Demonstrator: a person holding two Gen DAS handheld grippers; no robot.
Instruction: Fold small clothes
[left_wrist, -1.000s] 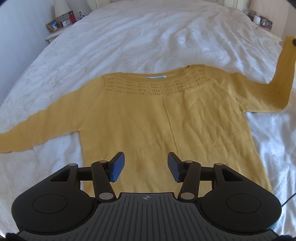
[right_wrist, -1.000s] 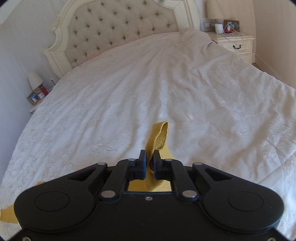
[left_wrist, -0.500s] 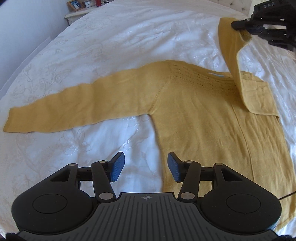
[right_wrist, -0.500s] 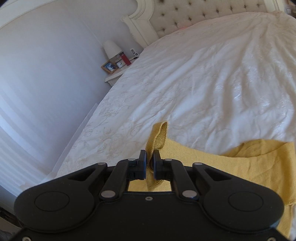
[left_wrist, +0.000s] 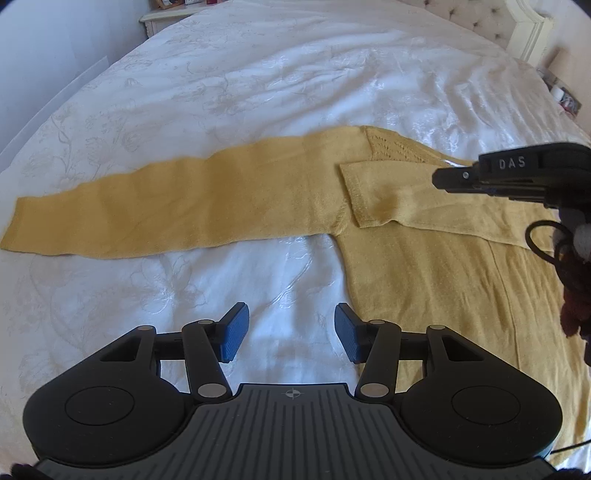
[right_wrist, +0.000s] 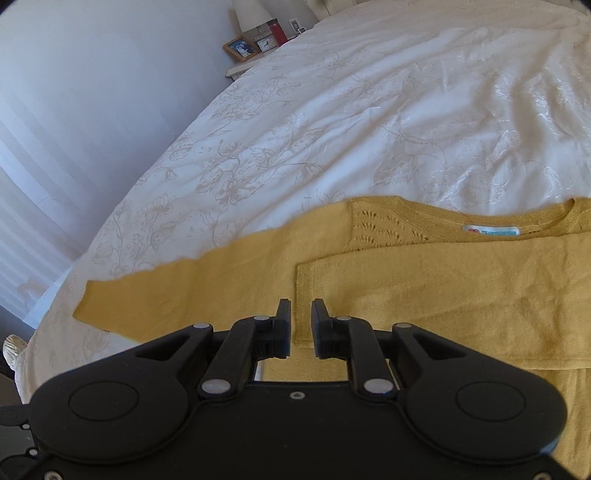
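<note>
One sleeve in, one to go.
Folded sleeve (right_wrist: 443, 295) across sweater (left_wrist: 424, 280); other sleeve (left_wrist: 166, 210) flat beside it. Right gripper (right_wrist: 300, 325) slightly parted, apparently empty; left gripper (left_wrist: 291, 338) wide, empty.

Bright daylight, soft shadows, fisheye-warped edges.

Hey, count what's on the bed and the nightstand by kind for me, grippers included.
Yellow sweater: 1
Grippers: 2 (left gripper, right gripper)
Picture frame: 1
Small clock: 1
Lamp: 1
Red bottle: 1
Total: 7
</note>
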